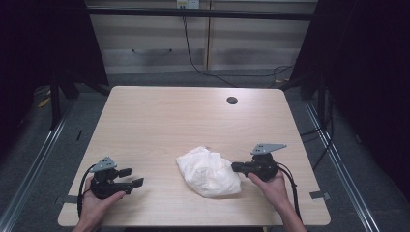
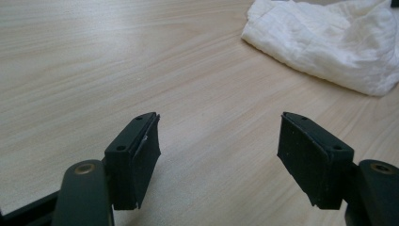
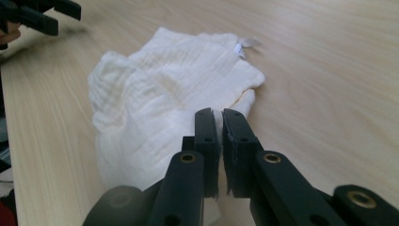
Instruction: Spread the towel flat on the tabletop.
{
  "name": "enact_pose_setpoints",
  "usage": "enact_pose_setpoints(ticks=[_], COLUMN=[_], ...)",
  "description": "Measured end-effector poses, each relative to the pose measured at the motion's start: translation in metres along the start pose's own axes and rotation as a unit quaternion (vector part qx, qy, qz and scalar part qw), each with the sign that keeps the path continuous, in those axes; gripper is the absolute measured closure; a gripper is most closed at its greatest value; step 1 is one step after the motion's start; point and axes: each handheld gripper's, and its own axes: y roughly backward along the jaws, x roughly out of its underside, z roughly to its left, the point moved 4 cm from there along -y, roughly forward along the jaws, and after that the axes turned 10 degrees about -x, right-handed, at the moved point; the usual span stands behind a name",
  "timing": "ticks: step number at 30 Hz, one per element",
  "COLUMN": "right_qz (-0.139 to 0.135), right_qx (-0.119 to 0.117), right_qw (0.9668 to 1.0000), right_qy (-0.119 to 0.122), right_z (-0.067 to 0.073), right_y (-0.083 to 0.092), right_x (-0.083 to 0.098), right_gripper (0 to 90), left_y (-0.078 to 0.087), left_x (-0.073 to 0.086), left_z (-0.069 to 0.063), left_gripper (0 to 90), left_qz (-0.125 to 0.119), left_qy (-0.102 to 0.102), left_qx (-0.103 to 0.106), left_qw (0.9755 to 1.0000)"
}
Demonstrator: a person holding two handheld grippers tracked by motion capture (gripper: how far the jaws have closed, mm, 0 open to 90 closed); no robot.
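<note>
So there's a crumpled white cloth (image 1: 209, 171) sitting on the light wood worktop (image 1: 159, 121), toward the near edge and a bit right of centre. A little tag (image 3: 243, 45) sticks out of its far edge in the right gripper view. The right tongs (image 1: 235, 167) are right up against the cloth's right side, jaws pinched nearly together with only a sliver of gap. Can't really tell if any fabric is caught between them, it looks like they're just closed next to the edge. The left tongs (image 1: 131, 177) are off to the near left, well apart from the cloth, jaws spread wide with bare wood between them. There's a round hole (image 1: 232, 100) in the worktop near the far edge.
</note>
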Motion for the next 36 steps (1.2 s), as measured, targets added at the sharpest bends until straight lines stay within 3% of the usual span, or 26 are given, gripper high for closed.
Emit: enact_pose_setpoints(ticks=[8,15,22,23,24,30,33,36], right_qz=[-0.018,-0.042,-0.074,-0.074,-0.083,-0.112,-0.117,-0.091], right_qx=[0.008,0.0,-0.002,-0.002,-0.006,-0.015,-0.023,-0.027], right_qw=[0.9998,0.9989,0.9961,0.9961,0.9952,0.9909,0.9893,0.9921], right_qy=[0.01,0.021,0.048,0.048,0.052,0.074,0.084,0.083], right_z=[-0.005,-0.003,0.001,0.001,0.0,0.007,0.013,0.017], right_y=[0.006,0.013,0.025,0.025,0.025,0.026,0.026,0.022], right_x=[-0.019,-0.038,-0.083,-0.083,-0.096,-0.125,-0.123,-0.101], right_gripper=[88.0,89.1,89.4,89.4,89.5,89.6,89.7,89.8], left_y=[0.0,-0.001,0.0,0.0,0.0,0.001,0.003,0.003], left_x=[0.0,0.0,0.0,0.0,0.0,0.0,0.0,0.001], left_z=[0.001,0.001,0.001,0.001,0.001,0.003,0.003,0.004], left_gripper=[29.7,29.6,29.6,29.6,29.6,29.6,29.6,29.6], left_qz=[0.002,0.0,0.0,0.0,-0.001,-0.001,-0.005,-0.004], left_qy=[0.0,0.002,0.003,0.003,0.002,0.002,0.004,0.005], left_qx=[-0.002,0.0,-0.001,-0.001,-0.001,-0.002,-0.003,-0.004], left_qw=[1.0,1.0,1.0,1.0,1.0,1.0,1.0,1.0])
